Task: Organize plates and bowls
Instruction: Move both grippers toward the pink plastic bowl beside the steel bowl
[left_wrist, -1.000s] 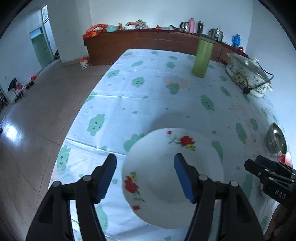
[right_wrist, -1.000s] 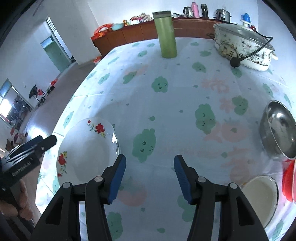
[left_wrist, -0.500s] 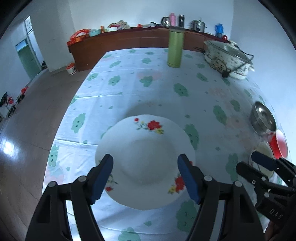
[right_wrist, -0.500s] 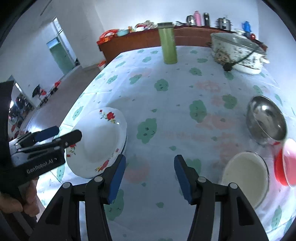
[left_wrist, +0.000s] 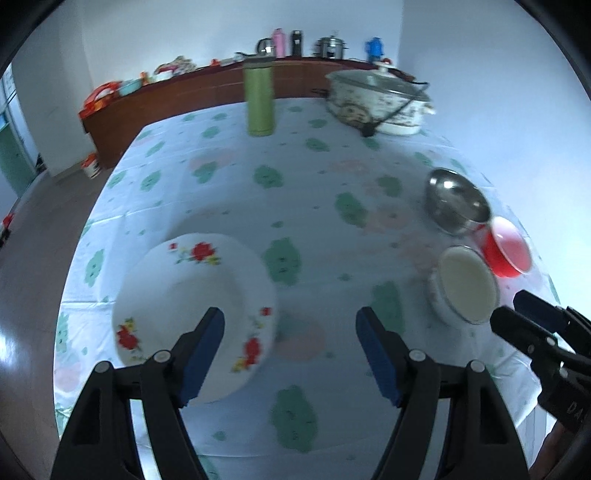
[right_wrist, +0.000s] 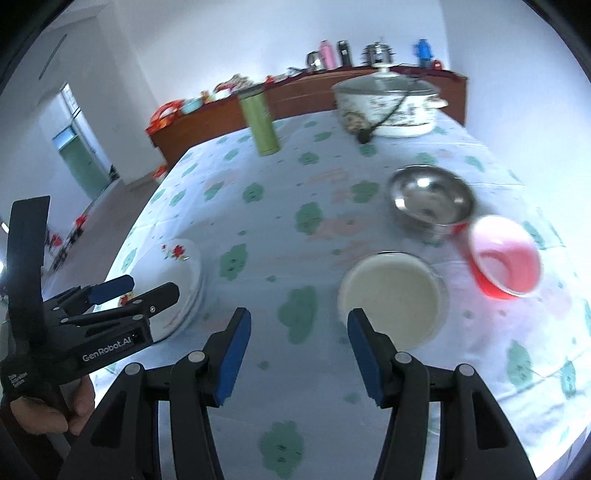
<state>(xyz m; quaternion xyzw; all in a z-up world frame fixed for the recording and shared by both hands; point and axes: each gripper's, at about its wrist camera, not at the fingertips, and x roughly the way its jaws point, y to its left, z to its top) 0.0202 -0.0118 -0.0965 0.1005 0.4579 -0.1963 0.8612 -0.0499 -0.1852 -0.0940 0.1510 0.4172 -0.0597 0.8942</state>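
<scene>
- A flowered plate (left_wrist: 192, 295) lies on the table (left_wrist: 295, 192) at the near left edge.
- Three bowls cluster at the right: a steel bowl (right_wrist: 430, 199) farthest, a plastic bowl (right_wrist: 504, 256) just beside it, and a ceramic bowl (right_wrist: 391, 299) nearest.
- A flask (left_wrist: 259, 99) and a lidded cooker (left_wrist: 378, 101) stand at the far end, before the sideboard (left_wrist: 207, 88).

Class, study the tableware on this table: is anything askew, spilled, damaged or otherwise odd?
The red plastic bowl looks tilted, its rim leaning against the stainless steel bowl. The white flowered plates lie stacked; the cream bowl sits upright. Nothing looks spilled or broken.
</scene>
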